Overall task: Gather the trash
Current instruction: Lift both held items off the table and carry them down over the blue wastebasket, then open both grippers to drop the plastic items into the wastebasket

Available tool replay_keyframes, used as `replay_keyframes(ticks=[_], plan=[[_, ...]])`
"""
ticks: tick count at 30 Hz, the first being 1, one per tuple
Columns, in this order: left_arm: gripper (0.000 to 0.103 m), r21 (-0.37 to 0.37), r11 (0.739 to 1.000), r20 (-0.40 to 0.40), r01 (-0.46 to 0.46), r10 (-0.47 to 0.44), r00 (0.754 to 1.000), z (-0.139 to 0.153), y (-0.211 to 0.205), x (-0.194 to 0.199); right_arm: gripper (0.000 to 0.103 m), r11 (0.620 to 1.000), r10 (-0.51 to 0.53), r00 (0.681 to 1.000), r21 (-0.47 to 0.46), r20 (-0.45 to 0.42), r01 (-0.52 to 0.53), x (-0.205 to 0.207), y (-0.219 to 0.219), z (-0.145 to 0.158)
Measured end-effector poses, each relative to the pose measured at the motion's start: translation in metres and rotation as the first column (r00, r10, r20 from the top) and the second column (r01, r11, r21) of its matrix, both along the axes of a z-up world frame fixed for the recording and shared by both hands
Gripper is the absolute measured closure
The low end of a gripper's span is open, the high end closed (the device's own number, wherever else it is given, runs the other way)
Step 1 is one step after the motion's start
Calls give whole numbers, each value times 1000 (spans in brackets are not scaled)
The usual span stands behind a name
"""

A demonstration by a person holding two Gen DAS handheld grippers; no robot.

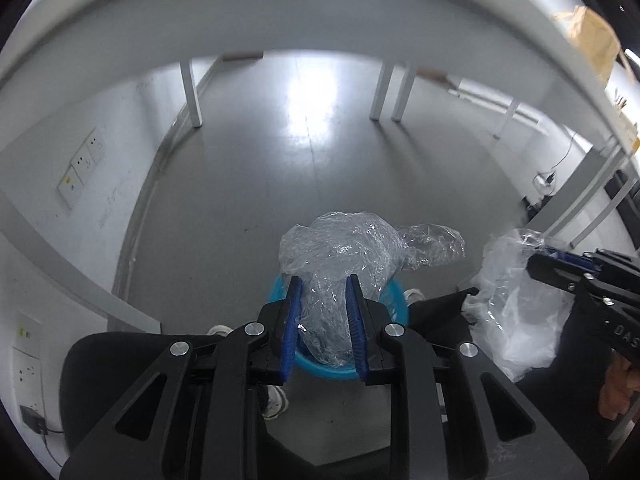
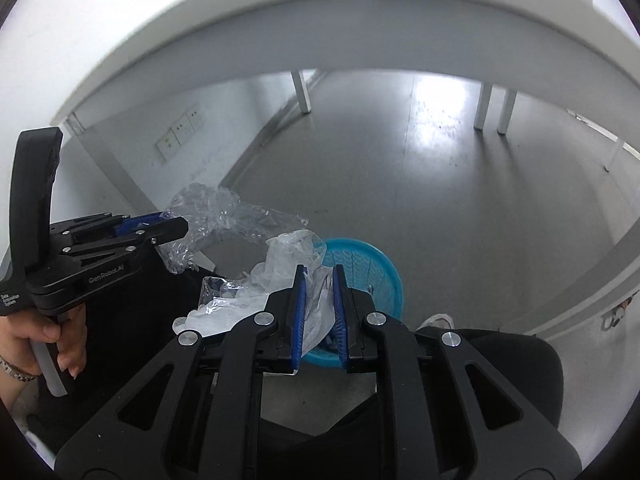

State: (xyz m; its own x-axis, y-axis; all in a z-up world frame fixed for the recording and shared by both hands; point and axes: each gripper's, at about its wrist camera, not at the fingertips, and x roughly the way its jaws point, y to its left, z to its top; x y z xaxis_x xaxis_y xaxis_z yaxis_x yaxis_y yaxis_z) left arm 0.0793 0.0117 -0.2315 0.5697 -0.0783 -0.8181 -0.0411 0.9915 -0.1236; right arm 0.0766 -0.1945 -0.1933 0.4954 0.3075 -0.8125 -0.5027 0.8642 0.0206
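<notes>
- At the left edge of the right-wrist view I see my left hand [image 2: 60, 336] on the handle of the left gripper [image 2: 176, 220], which pinches a crumpled clear plastic wrap [image 2: 224, 216] at its tip; the side of that tool reads "GenRobot.AI".
- In the lower middle of the left-wrist view, the same wrap [image 1: 340, 256] bulges between the blue pads [image 1: 294, 320], squeezed on both sides, hanging right over the blue basket [image 1: 396, 308] on the floor.
- In the lower middle of the right-wrist view, my right gripper [image 2: 318, 308] has its jaws pressed on a whitish plastic bag [image 2: 288, 256], with the basket [image 2: 372, 268] just behind it.
- To do this well, I would bring both bundles over the basket mouth and let go only once the loose tails hang inside the rim, so nothing catches on the chair [image 2: 520, 364].
- At the right edge of the left-wrist view, the right gripper [image 1: 536, 264] shows the letters "DAS", the rest cut off.
</notes>
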Motion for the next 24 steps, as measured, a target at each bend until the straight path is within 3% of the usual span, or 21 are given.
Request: replay_keyframes(ticks=[6, 9, 12, 15, 18, 24], plan=[[82, -12, 1000, -65, -27, 26, 998, -32, 6, 26, 91, 999, -12, 999, -35, -33, 11, 25, 9, -28], [82, -5, 999, -91, -35, 34, 995, -52, 7, 36, 91, 999, -43, 995, -19, -92, 42, 41, 12, -47], [82, -50, 997, -144, -54, 46, 989, -64, 11, 47, 91, 997, -74, 987, -18, -141, 72, 56, 14, -62], [82, -30, 998, -175, -61, 55, 983, -78, 10, 58, 91, 996, -82, 983, -37, -166, 77, 65, 21, -78], [82, -43, 995, -249, -90, 77, 966, -98, 15, 70, 91, 994, -105, 976, -53, -190, 97, 75, 23, -92], [82, -80, 990, -315, -116, 85, 945, -119, 19, 87, 91, 989, -142, 960, -79, -242, 126, 92, 22, -113]])
